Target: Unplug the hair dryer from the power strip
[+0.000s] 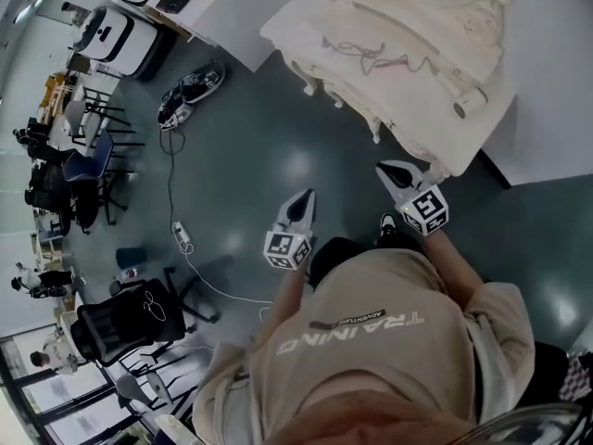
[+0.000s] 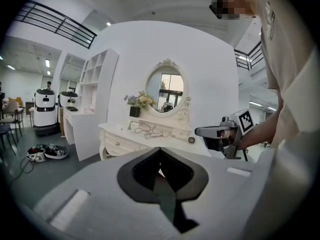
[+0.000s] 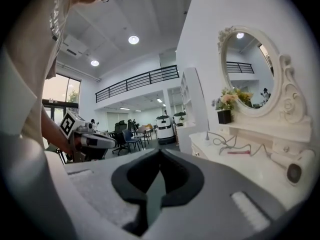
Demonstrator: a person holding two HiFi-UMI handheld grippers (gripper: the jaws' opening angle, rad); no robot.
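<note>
Task not begun, by my judgement. Left gripper (image 1: 304, 200): jaws clenched on nothing, held over the floor. Right gripper (image 1: 394, 172): jaws likewise closed and empty, near the table (image 1: 306, 24) edge. Hair dryer (image 1: 471, 100) lies on the table, apart from both. Power strip not identifiable; unplugging remains.

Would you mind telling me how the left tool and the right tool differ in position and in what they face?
The right tool sits close to the edge of the dressing table; the left tool hangs farther back over the floor. The right tool's view catches the hair dryer on the tabletop; the left tool's faces the oval mirror. Both are shut and empty.
</note>
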